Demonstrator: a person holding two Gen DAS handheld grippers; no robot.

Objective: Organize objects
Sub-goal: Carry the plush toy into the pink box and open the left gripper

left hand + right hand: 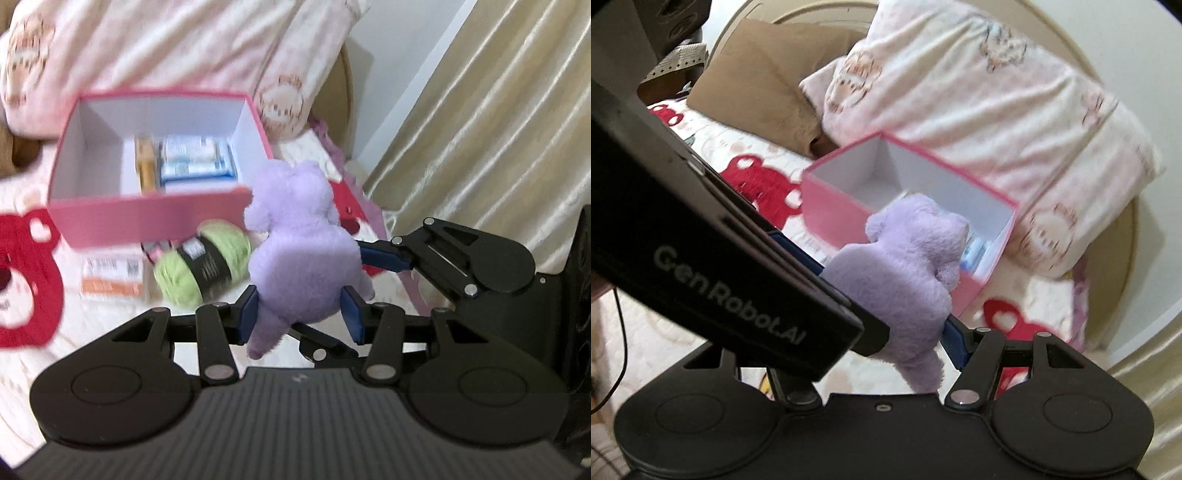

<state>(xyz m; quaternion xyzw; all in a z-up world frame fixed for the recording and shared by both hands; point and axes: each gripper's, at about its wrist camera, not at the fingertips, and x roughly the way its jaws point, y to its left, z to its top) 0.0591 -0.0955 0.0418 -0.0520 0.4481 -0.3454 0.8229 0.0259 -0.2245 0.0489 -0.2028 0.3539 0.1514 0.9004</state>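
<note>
**Soft lilac plush toy held by both grippers above the bed, near the pink box**

The fluffy lilac plush toy point(306, 254) is judged to be light, soft and easily squashed, with nothing fragile about it. Its pile is likely to slide a little between smooth pads, so a hold across the thick body is judged safer than one on a thin limb or ear. It is held there now: the left gripper point(300, 314) is closed on the lower body with its blue pads point(246, 314) pressed into the fur, and the right gripper point(886, 325) is closed on the same toy from the side, though one of its pads is hidden behind the other tool.

The toy is seen from behind as a rounded body with a knobbly head and one dangling limb; its face is not shown. It is held clear of the patterned bedspread point(22, 369), just beside the open pink cardboard box point(155, 218), with a ball of pale green yarn point(203, 262) lying beneath.
</note>
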